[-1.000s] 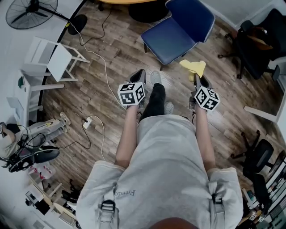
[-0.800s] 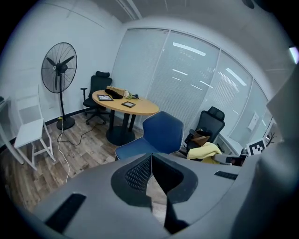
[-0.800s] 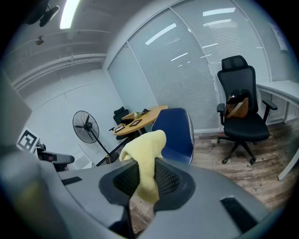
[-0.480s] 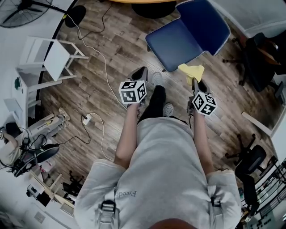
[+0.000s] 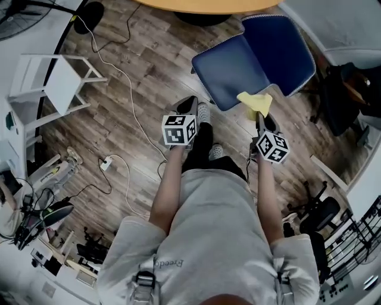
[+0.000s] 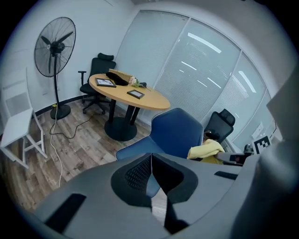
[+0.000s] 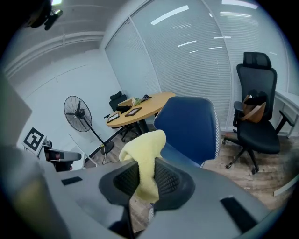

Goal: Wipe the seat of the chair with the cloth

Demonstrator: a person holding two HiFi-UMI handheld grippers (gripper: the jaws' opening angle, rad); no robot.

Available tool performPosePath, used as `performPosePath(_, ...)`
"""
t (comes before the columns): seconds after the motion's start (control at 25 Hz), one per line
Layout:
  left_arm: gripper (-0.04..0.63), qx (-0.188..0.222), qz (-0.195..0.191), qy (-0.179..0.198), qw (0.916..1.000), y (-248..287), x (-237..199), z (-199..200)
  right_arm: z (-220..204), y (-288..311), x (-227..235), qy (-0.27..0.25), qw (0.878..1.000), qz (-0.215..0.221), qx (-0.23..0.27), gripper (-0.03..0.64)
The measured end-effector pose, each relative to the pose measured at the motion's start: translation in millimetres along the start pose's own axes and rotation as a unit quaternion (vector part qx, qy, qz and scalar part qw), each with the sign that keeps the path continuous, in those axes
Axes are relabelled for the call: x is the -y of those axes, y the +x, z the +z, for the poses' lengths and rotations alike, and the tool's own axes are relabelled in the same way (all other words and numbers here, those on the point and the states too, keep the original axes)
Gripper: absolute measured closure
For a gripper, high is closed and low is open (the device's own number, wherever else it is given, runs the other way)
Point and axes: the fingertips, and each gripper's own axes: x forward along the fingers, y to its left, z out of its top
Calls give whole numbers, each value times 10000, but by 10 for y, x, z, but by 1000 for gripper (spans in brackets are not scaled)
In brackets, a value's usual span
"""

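Wood-plank floor [image 5: 143, 77] lies underfoot, with the blue chair [image 5: 232, 68] just ahead and a round wooden table [image 5: 208, 5] beyond it. The right gripper [image 7: 145, 179] pinches the yellow cloth [image 7: 142, 147], which sticks up from its jaws by the seat's near edge. The left gripper [image 6: 151, 172] is pressed together on nothing.

A round wooden table [image 6: 128, 93] stands on a wood-plank floor [image 5: 137, 89]. Left of the table, a pedestal fan [image 6: 55, 46] stands against the white wall. Behind the table are a black office chair [image 6: 98, 77] and glazed panels with blinds [image 6: 187, 60], which reflect strip lights.
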Motion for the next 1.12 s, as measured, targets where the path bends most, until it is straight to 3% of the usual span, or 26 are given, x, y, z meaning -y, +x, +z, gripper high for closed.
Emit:
performPosePath(0.2,568,-227,-148,123,9996,255,-12,-120,220,392,85,-401,9992,-36,19,540)
performPosePath(0.6,568,-417,-120,252,9987,652,-42,-313,331,965,296,-256,9995,164,42,540)
performPosePath(0.76,568,-379,-108,101,9992,877,-105,-404,257,1205,369,-290,9992,253,-68,540)
performPosePath(1.12,568,-758,88,-148,9970,1577,-302,-858,209,1936,714,-582,9970,346,-380,540)
